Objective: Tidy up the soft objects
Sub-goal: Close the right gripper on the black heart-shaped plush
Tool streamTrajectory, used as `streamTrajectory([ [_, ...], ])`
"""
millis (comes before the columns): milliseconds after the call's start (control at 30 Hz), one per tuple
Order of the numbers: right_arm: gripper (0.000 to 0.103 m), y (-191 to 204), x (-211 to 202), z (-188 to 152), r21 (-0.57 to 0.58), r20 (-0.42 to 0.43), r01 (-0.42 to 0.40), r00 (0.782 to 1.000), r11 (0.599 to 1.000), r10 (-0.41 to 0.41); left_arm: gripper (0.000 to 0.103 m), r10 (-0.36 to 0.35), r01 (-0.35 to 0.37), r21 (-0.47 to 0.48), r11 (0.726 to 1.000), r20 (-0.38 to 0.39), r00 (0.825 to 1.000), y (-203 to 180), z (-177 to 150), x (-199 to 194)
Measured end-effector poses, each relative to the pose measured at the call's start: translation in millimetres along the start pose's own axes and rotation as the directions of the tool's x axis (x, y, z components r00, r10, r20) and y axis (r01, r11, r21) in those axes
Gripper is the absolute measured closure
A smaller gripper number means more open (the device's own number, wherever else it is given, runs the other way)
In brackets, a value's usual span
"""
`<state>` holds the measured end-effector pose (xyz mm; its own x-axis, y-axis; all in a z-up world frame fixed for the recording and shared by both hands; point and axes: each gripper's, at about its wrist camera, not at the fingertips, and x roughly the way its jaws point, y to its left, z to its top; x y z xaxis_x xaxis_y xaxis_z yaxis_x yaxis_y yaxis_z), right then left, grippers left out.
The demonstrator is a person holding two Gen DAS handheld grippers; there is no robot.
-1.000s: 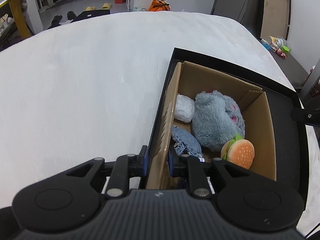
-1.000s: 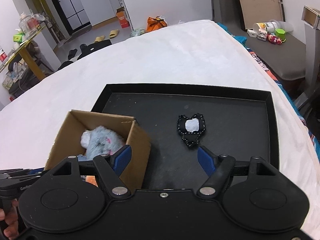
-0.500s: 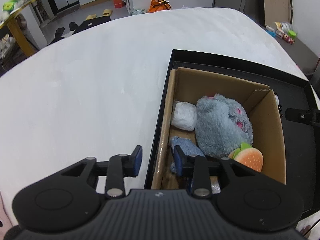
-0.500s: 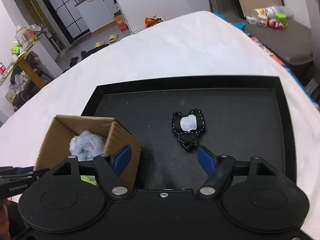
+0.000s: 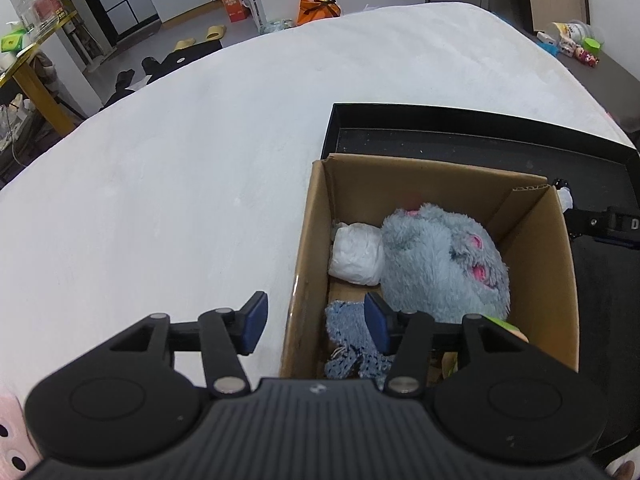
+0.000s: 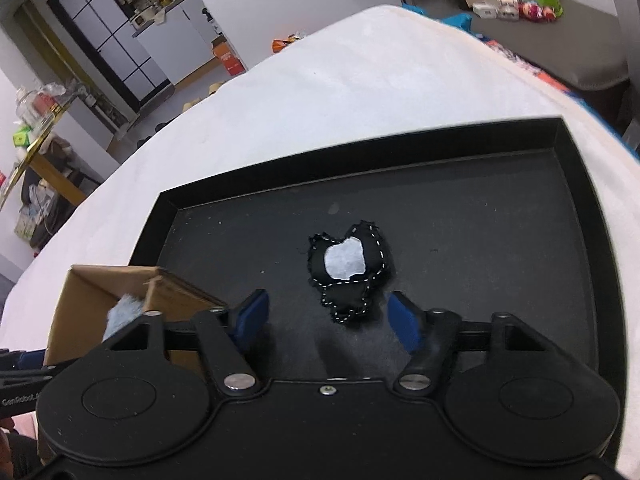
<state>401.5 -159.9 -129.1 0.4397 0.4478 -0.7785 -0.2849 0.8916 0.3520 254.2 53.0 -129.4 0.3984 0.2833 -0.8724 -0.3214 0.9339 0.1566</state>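
The left gripper (image 5: 314, 326) is opening, its pads straddling the cardboard box (image 5: 308, 240) wall without pressing it. The right gripper (image 6: 328, 320) is closing, empty, with the black felt toy (image 6: 347, 268) lying on the black tray (image 6: 440, 224) at twelve o'clock.

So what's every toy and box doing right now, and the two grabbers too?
Cardboard box: open on top, standing in the tray.
Grey plush: inside the box.
White bundle: inside the box, beside the plush.
Blue knit cloth: inside the box.
Black heart pouch: lying flat on the black tray, outside the box.
Left gripper: jaws opening, straddling the box wall.
Right gripper: jaws closing, nothing gripped.
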Motion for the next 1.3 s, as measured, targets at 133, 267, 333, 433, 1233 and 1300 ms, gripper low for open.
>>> streamTrajectory([
  [133, 0.059, -5, 10, -3, 0.009, -0.009, -0.001, 1.000, 1.000, 0.001, 0.051, 0.007, -0.007, -0.002, 1.000, -0.008, 1.000, -1, -1, 3],
  [267, 0.088, -10, 14, -4, 0.019, -0.018, 0.017, 1.000, 1.000, -0.017, 0.051, 0.015, -0.015, -0.001, 1.000, -0.016, 1.000, -1, -2, 4],
  [333, 0.093, -14, 12, -4, 0.036, -0.030, 0.029, 0.999, 0.999, -0.028, 0.051, 0.017, -0.017, -0.001, 1.000, -0.016, 1.000, -1, -1, 4],
  [433, 0.096, -19, 5, -5, 0.050, -0.030, 0.051, 0.998, 0.997, -0.049, 0.051, 0.018, -0.018, 0.000, 1.000, -0.013, 1.000, -1, -2, 4],
  [1233, 0.041, -48, -31, -16, 0.211, -0.044, 0.156, 0.988, 0.965, -0.150, 0.051, 0.018, -0.018, 0.007, 1.000, -0.012, 1.000, -2, -12, 0],
  [1300, 0.041, -45, -28, -13, 0.185, -0.033, 0.161, 0.987, 0.969, -0.158, 0.051, 0.017, -0.017, 0.002, 1.000, -0.015, 1.000, -3, -12, 0],
])
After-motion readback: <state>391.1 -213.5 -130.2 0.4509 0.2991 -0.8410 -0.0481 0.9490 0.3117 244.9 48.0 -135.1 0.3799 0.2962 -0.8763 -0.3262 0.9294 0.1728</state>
